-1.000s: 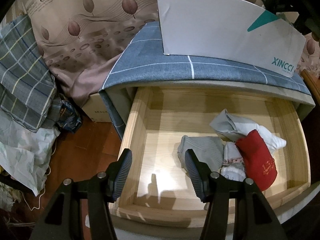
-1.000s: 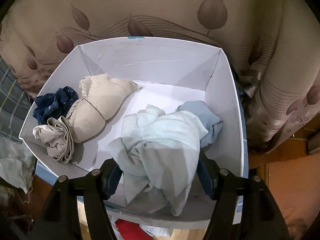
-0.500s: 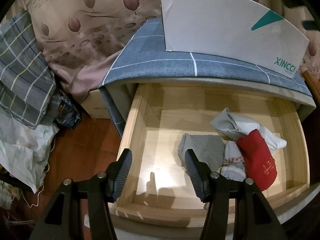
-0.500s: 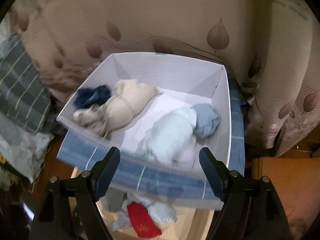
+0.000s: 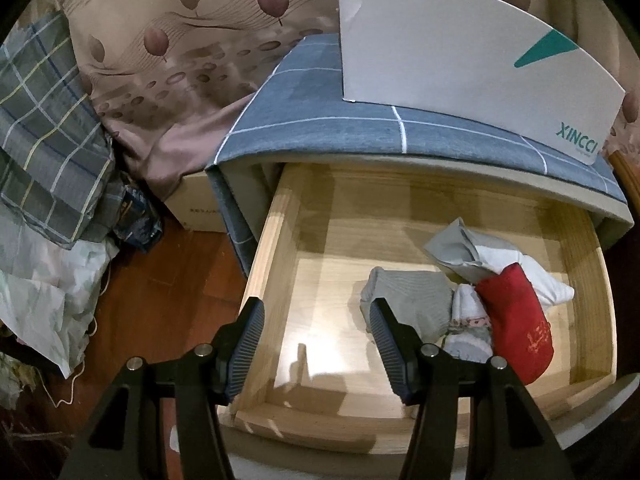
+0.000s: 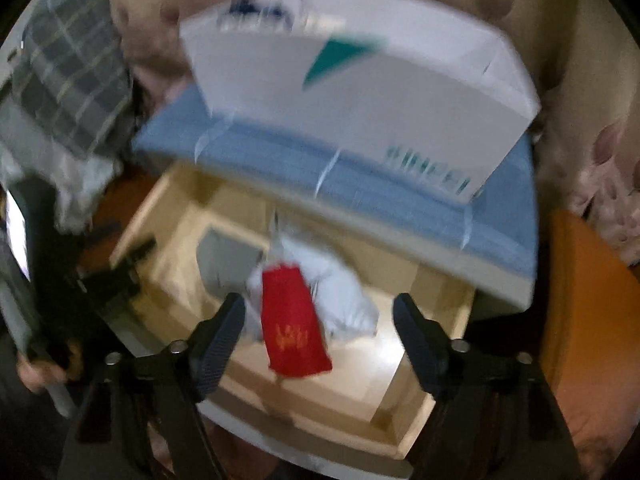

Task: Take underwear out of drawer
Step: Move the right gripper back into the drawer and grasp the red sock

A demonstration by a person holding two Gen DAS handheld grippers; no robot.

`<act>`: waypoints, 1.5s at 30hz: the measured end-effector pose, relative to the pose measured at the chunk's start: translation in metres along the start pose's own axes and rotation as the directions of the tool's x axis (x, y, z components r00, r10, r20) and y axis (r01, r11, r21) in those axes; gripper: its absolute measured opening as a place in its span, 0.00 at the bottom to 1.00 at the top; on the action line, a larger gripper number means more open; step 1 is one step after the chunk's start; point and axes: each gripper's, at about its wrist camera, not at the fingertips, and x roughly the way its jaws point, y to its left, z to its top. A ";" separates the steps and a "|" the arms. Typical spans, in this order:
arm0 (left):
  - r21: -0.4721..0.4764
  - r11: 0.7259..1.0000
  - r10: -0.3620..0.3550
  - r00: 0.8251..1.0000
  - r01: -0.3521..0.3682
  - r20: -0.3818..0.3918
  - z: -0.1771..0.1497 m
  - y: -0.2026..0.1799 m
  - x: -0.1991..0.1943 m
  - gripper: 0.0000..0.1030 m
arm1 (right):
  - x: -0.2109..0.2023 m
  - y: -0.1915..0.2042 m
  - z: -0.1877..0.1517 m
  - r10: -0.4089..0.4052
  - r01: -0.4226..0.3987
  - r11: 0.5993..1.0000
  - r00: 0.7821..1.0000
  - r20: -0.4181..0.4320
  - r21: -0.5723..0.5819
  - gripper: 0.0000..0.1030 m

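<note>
The wooden drawer (image 5: 272,248) is pulled open. At its right lie a red underwear (image 5: 516,320), a grey one (image 5: 412,300) and a white and grey bundle (image 5: 480,256). My left gripper (image 5: 316,312) hangs open over the drawer's front left corner, nothing between its fingers. The right wrist view is blurred. In it my right gripper (image 6: 320,304) hovers above the drawer (image 6: 320,420) over the red underwear (image 6: 292,320); its jaws are closing, clear of the cloth, holding nothing.
A white box (image 5: 460,60) stands on the blue checked cabinet top (image 5: 320,120) above the drawer; dark cloth shows over its rim (image 6: 256,12). Plaid bedding (image 5: 44,128) and bags lie on the floor at the left. A leaf-print curtain hangs behind.
The right gripper let go of the pale blue garment in the white box, then drew back and sank over the drawer. The left gripper has not moved.
</note>
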 end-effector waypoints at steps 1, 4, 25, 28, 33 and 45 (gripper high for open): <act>-0.003 1.000 0.000 1.000 0.000 -0.001 0.000 0.001 0.000 0.55 | 0.013 0.003 -0.004 0.002 -0.002 1.000 0.999 -0.035 -0.010 0.64; -0.010 1.000 -0.006 1.000 0.006 -0.003 0.001 0.002 0.000 0.55 | 0.042 0.008 -0.012 0.019 -0.021 1.000 0.994 -0.104 -0.022 0.59; -0.028 0.999 -0.028 0.999 0.028 -0.015 0.002 0.005 0.002 0.55 | 0.154 0.034 -0.013 0.011 -0.045 0.995 0.938 -0.345 -0.089 0.55; -0.028 0.999 -0.028 0.999 0.028 -0.016 0.002 0.005 0.002 0.55 | 0.160 0.033 -0.014 0.030 -0.058 0.996 0.931 -0.365 -0.068 0.55; -0.027 0.999 -0.029 0.999 0.028 -0.020 0.001 0.004 0.003 0.55 | 0.162 0.025 -0.018 0.084 -0.096 0.995 0.922 -0.378 -0.013 0.41; -0.017 1.000 -0.020 0.999 0.020 -0.029 0.001 0.003 0.005 0.55 | 0.117 -0.006 -0.043 0.103 -0.065 0.985 0.964 -0.245 0.158 0.34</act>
